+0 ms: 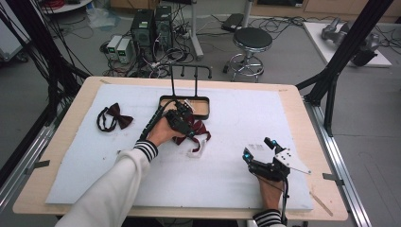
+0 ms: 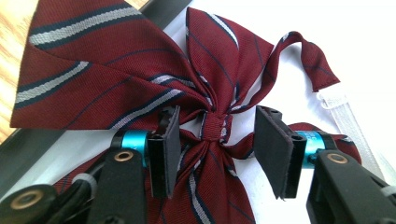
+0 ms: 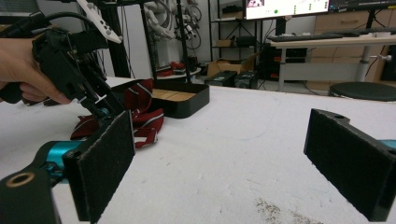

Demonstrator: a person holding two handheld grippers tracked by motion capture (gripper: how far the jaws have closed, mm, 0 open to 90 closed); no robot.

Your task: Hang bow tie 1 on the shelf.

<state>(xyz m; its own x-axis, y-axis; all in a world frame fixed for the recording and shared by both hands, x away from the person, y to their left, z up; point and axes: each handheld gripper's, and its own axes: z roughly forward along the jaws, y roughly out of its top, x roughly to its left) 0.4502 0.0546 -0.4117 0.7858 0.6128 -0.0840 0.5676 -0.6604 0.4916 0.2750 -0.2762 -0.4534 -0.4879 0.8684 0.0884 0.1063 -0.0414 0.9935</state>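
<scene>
Jaws: left gripper (image 2: 212, 140) released, straddling bow tie (image 2: 140, 79) knot | right gripper (image 3: 224, 163) released, empty.

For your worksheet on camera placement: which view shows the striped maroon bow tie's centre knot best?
The left gripper view: the knot sits close up between the left tool's open pads. In the high view the hand and tool cover most of the bow tie. The right gripper view shows it far off, side-on.

Woven striped cloth bow tie (image 2: 140, 88), matt white foam mat (image 1: 246, 123), wood table (image 1: 302, 118)
</scene>
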